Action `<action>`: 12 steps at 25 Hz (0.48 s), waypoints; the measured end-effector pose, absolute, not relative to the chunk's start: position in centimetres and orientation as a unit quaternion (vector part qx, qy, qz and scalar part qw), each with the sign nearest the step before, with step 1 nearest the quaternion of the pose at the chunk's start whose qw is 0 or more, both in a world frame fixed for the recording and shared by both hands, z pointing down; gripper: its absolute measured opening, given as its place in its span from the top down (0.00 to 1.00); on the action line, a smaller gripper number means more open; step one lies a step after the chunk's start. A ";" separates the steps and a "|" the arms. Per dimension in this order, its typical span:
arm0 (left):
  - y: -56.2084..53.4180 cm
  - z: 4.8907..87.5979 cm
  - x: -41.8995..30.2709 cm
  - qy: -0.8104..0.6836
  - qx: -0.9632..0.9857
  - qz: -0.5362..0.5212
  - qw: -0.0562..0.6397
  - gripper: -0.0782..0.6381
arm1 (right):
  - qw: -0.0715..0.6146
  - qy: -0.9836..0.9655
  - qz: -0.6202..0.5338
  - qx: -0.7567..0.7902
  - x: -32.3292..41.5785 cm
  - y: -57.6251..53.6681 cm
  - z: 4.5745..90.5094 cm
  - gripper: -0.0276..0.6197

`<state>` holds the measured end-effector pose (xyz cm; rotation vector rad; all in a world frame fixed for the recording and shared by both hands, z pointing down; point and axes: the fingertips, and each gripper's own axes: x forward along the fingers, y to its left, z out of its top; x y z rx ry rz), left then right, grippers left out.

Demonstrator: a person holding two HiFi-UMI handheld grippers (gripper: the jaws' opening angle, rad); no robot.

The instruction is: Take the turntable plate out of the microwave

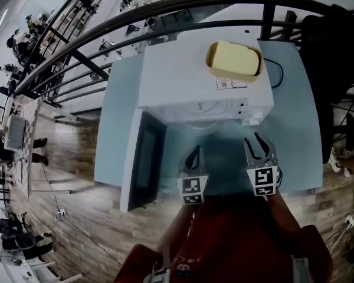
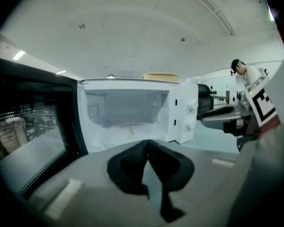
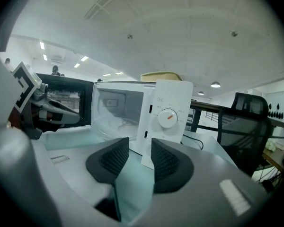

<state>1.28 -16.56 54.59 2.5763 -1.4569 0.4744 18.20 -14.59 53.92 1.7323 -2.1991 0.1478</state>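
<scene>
The white microwave (image 1: pixel 200 81) stands on the light blue surface (image 1: pixel 295 128) in the upper middle of the head view, with its dark-windowed door (image 1: pixel 144 158) swung open toward the lower left. A pale yellow object (image 1: pixel 234 59) rests on its roof. The turntable plate (image 3: pixel 112 123) lies inside the cavity, seen in the right gripper view as a clear, glassy disc on the cavity floor, left of the control panel with its dial (image 3: pixel 168 117). In the left gripper view the plate (image 2: pixel 128 132) is only faintly visible low in the lit cavity, above and just left of the tool tips. Both tools are held in front of the open microwave, in the lower middle of the head view, apart from the plate and touching nothing. The left tool (image 2: pixel 146 143) has its jaws pressed together with nothing between them, and it faces the cavity opening. The right tool (image 3: pixel 140 146) has its jaws partly apart and empty. It points at the control panel's lower edge, so the plate sits up and to the left of its tips. In the head view the left tool (image 1: pixel 193 155) sits below the cavity mouth and the right tool (image 1: pixel 259 144) below the panel side. A black chair (image 3: pixel 248 109) stands at the right.
</scene>
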 end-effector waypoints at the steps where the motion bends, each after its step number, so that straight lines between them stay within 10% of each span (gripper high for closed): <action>1: -16.6 54.6 1.5 -0.483 0.858 0.159 0.071 0.89 | 0.167 -0.772 0.053 0.610 18.3 -14.5 53.9 0.73; 12: -17.1 55.4 1.8 -0.482 0.857 0.159 0.085 0.89 | 0.151 -0.776 0.069 0.608 18.2 -14.8 54.3 0.92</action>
